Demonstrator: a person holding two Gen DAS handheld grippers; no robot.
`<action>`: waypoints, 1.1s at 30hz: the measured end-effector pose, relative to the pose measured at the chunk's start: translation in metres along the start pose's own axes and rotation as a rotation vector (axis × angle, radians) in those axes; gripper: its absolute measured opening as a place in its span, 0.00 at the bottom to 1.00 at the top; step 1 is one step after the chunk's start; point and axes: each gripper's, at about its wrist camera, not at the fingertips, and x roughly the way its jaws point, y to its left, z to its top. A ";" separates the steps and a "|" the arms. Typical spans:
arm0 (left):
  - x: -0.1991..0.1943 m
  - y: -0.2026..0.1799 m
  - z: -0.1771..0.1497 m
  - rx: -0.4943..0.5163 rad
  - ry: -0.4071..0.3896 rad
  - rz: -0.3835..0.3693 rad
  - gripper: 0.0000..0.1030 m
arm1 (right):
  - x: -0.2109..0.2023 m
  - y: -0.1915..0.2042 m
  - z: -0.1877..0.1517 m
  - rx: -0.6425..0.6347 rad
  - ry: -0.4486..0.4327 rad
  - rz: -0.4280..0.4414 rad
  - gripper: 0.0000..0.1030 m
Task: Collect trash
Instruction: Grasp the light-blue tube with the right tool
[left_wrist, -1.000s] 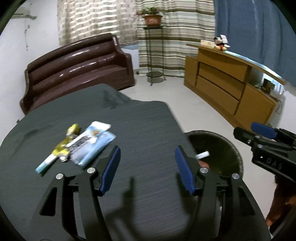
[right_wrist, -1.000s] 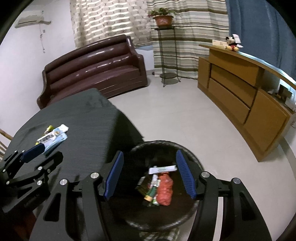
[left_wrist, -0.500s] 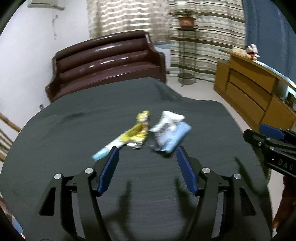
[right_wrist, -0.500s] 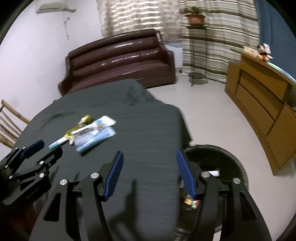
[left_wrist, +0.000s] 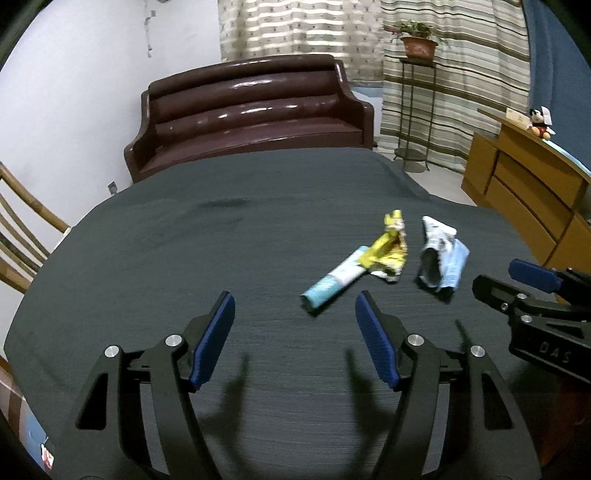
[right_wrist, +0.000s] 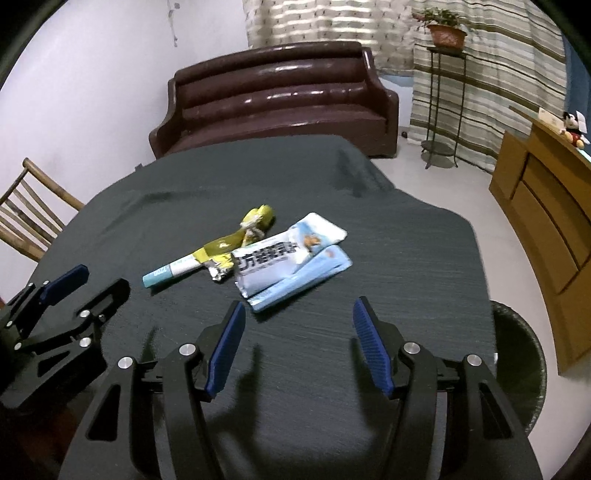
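Observation:
On the dark tablecloth (left_wrist: 184, 258) lie a light blue tube (left_wrist: 332, 282), a crumpled yellow wrapper (left_wrist: 500, 249) and white-and-blue snack packets (left_wrist: 441, 254). They also show in the right wrist view: the tube (right_wrist: 171, 271), the yellow wrapper (right_wrist: 240, 238), the packets (right_wrist: 291, 258). My left gripper (left_wrist: 295, 325) is open and empty, just short of the tube. My right gripper (right_wrist: 299, 328) is open and empty, just short of the packets. Each gripper shows in the other's view, the right (left_wrist: 532, 291) and the left (right_wrist: 66, 295).
A dark round trash bin (right_wrist: 524, 369) stands on the floor off the table's right edge. A brown sofa (left_wrist: 251, 114) is behind the table, a wooden chair (right_wrist: 26, 210) at left, a wooden cabinet (right_wrist: 546, 206) at right, a plant stand (right_wrist: 439, 92) by the curtains.
Both grippers have swung left, from over the trash bin to over the table, and now face the wrappers. Both stayed open and empty.

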 end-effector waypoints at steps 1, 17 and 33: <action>0.001 0.004 0.000 -0.007 0.003 0.001 0.64 | 0.003 0.002 0.000 -0.002 0.007 -0.002 0.58; 0.017 0.017 0.001 -0.041 0.026 -0.022 0.65 | 0.025 -0.014 0.001 0.041 0.099 -0.119 0.58; 0.020 0.017 0.008 -0.037 0.018 -0.022 0.65 | 0.013 -0.027 0.015 0.093 0.052 -0.100 0.58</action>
